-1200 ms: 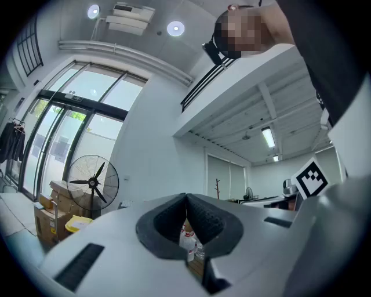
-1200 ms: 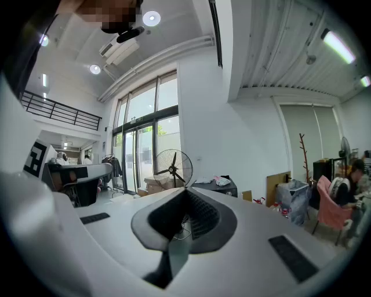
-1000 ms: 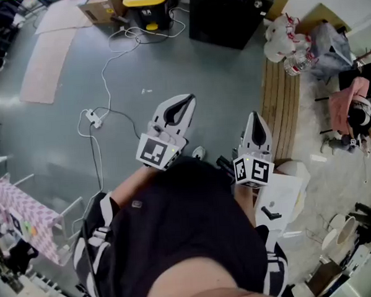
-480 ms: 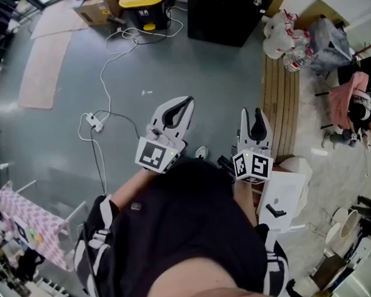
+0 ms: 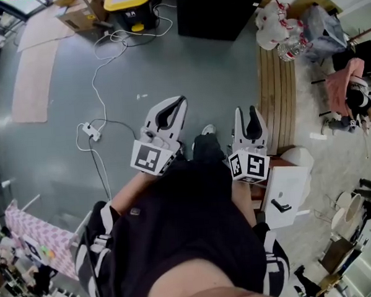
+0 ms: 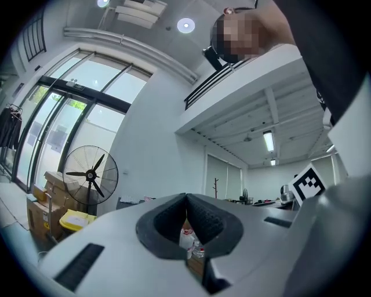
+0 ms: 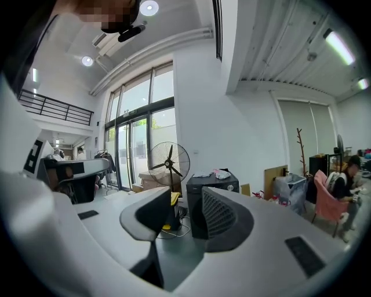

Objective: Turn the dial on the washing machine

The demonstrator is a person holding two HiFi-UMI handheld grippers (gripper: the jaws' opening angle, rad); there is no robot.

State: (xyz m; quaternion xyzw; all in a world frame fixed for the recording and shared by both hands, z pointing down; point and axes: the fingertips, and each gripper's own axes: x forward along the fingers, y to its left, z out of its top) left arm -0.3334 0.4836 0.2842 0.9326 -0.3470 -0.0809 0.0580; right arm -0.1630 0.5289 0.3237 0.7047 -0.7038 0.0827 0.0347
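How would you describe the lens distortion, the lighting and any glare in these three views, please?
Head view: wide-angle bending at the edges, even light, a soft sheen on the grey floor. Left gripper view: strong fisheye with dark corners; the windows are washed out. Right gripper view: same fisheye and dark corners; the round ceiling lamp flares.

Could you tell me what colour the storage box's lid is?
The lid is yellow; best in head view.

Standing fan [image 7: 169, 160] on grey floor [image 5: 194, 70]. Tall glazed windows [image 7: 130, 136] left of fan; white wall [image 7: 232, 127] behind it, coat stand [image 7: 302, 152] well right.
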